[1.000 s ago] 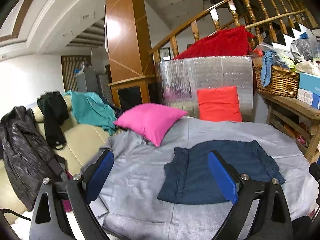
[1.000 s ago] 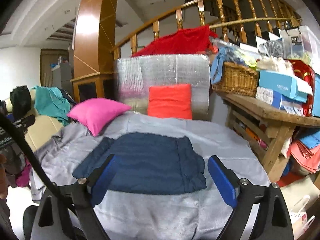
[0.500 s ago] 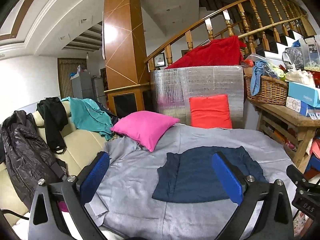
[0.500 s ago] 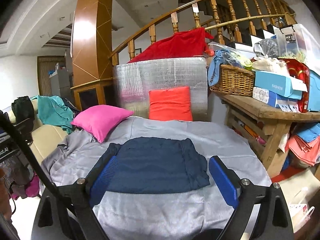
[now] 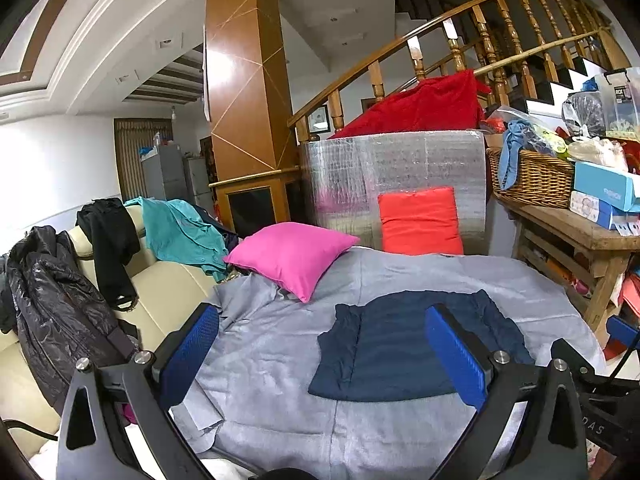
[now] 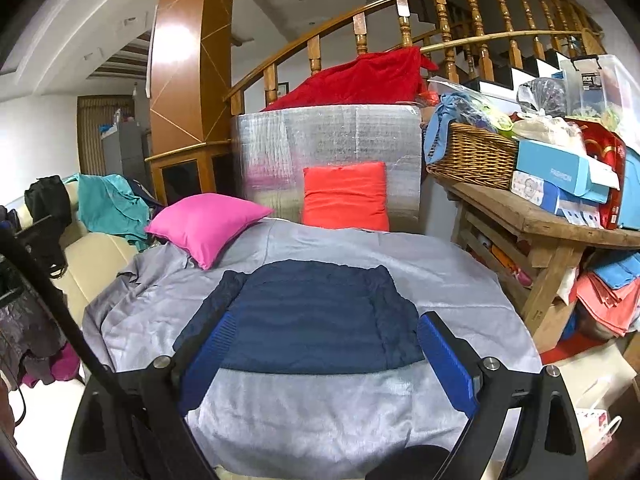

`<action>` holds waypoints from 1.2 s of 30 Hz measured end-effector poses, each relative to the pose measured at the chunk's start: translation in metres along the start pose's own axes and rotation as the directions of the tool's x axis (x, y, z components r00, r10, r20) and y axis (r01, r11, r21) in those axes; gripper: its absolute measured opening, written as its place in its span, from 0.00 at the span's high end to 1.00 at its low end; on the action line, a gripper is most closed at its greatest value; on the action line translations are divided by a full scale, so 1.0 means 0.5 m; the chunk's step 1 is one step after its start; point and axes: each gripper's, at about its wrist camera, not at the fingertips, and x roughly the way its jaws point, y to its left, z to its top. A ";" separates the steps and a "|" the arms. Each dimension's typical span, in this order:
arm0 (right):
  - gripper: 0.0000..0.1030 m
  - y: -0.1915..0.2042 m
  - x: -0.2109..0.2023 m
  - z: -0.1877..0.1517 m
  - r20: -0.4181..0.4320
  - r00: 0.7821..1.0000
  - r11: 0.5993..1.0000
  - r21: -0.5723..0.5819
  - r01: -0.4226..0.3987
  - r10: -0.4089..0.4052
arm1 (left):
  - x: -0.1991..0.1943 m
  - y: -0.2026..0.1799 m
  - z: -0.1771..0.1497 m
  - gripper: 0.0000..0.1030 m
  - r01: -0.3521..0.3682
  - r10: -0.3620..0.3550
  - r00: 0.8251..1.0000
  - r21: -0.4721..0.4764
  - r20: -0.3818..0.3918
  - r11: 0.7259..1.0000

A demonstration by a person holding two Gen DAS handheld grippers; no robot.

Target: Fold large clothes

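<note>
A folded navy garment (image 5: 400,344) (image 6: 316,316) lies flat as a neat rectangle on the grey sheet (image 5: 272,360) (image 6: 320,408) that covers the table. My left gripper (image 5: 320,356) stands wide open above the near edge of the sheet, left of the garment, with nothing between its blue pads. Equally wide stands my right gripper (image 6: 326,360), open and empty, back from the garment's near edge. Neither gripper touches the cloth.
A pink pillow (image 5: 292,256) and a red-orange pillow (image 5: 420,220) rest at the sheet's far side before a silver foil box (image 5: 400,168). A cream sofa (image 5: 168,284) with jackets and a teal shirt is left. A cluttered wooden bench (image 6: 540,224) with a wicker basket stands right.
Both grippers have drawn back and risen from the folded navy garment, which now looks smaller and farther away. The garment itself has not moved.
</note>
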 end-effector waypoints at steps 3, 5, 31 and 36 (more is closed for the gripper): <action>0.08 0.005 -0.002 0.001 -0.004 1.000 1.000 -0.006 0.004 -0.004 | -0.003 0.003 0.001 0.01 -0.009 0.009 1.000 -0.007 0.003 1.000; 0.08 0.003 -0.002 0.002 -0.003 1.000 1.000 -0.004 0.003 -0.003 | -0.003 0.005 0.002 0.01 -0.008 0.008 1.000 -0.008 0.003 1.000; 0.08 0.010 -0.028 0.001 0.017 1.000 1.000 0.016 0.020 -0.020 | -0.013 -0.001 -0.002 0.01 -0.007 0.007 1.000 -0.001 0.000 1.000; 0.08 0.008 -0.034 0.006 0.030 0.999 0.999 0.021 0.026 -0.027 | -0.014 0.000 -0.003 0.01 0.000 0.000 1.000 -0.002 -0.001 1.000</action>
